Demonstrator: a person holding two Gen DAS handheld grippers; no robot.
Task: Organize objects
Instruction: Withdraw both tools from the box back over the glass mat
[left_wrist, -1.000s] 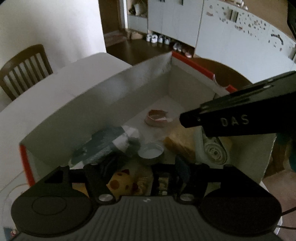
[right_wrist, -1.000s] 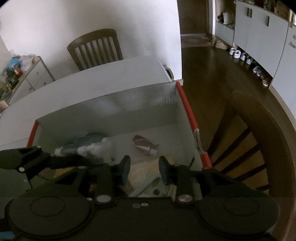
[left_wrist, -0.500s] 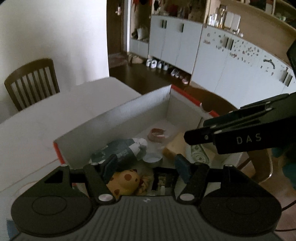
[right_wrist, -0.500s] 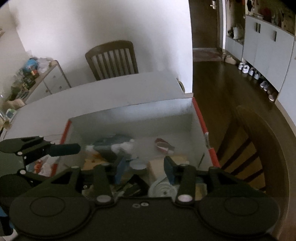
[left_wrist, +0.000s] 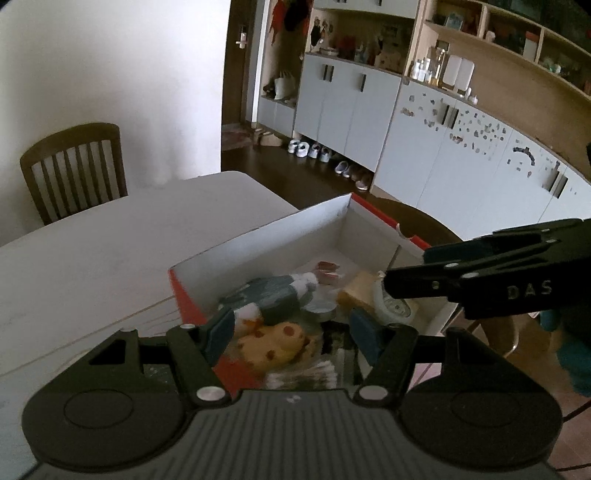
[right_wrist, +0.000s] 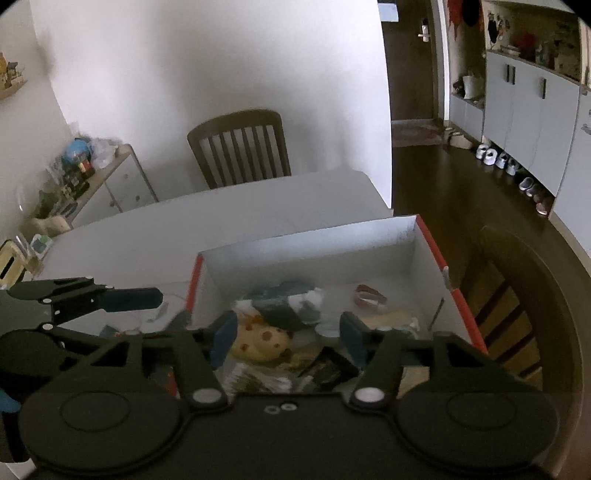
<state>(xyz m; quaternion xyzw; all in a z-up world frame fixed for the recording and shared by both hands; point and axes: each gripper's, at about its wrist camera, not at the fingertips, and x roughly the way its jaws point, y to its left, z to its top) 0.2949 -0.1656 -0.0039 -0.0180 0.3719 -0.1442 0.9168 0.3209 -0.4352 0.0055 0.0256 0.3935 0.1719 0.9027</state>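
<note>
1. Left tool (left_wrist: 291, 334): fingers spread, empty, above the near end of the box (left_wrist: 258, 236).
2. Right tool (right_wrist: 288, 338): spread, empty.
3. Yellow spotted plush (right_wrist: 260, 341): near end, crowded; risk of snagging neighbouring items.
4. Box: near the desk (right_wrist: 221, 218) edge; could be knocked off.

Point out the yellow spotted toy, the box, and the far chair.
yellow spotted toy (left_wrist: 271, 341), left wrist view, on its spotted body
box (right_wrist: 306, 254), right wrist view, on its far inner wall
far chair (right_wrist: 240, 147), right wrist view, on its slatted backrest

the box (right_wrist: 424, 258) is crowded at its near end by the spotted plush (right_wrist: 262, 341); its far right floor lies bare.
</note>
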